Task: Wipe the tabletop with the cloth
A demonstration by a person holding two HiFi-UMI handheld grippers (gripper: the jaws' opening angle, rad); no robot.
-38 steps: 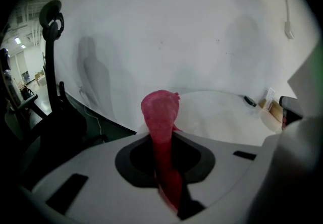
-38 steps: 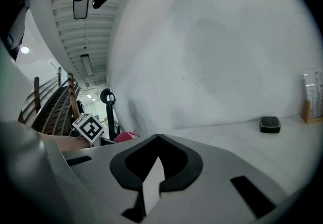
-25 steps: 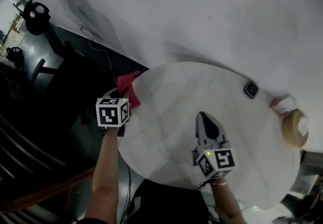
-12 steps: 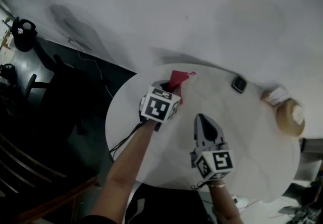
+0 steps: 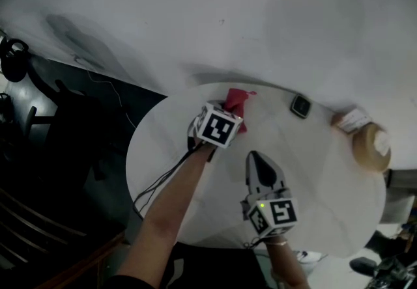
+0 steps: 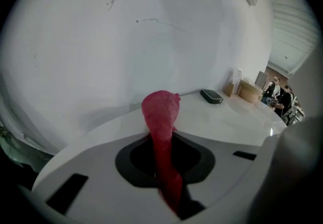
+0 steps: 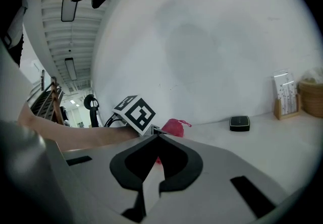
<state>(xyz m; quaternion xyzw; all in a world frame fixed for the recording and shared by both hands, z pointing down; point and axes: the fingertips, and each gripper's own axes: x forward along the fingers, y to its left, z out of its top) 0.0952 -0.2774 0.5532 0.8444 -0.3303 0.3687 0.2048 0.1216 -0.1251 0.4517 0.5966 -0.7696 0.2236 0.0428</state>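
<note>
A red cloth (image 5: 236, 101) hangs bunched from my left gripper (image 5: 229, 112), which is shut on it over the far part of the round white tabletop (image 5: 169, 144). In the left gripper view the cloth (image 6: 160, 117) runs up from between the closed jaws and its top lump stands above the table. My right gripper (image 5: 254, 159) hovers over the table's middle, jaws shut with nothing between them. From the right gripper view the cloth (image 7: 173, 127) and the left gripper's marker cube (image 7: 134, 112) lie just ahead.
A small dark device (image 5: 300, 106) lies near the table's far edge. A round woven basket (image 5: 371, 148) and a card stand (image 5: 352, 121) sit at the right edge. Black cables (image 5: 156, 180) trail across the left side. A dark floor and chairs (image 5: 39, 118) lie to the left, a white wall behind.
My left gripper carried the red cloth from beyond the table's left edge rightward onto the far part of the tabletop. The right gripper barely moved.
</note>
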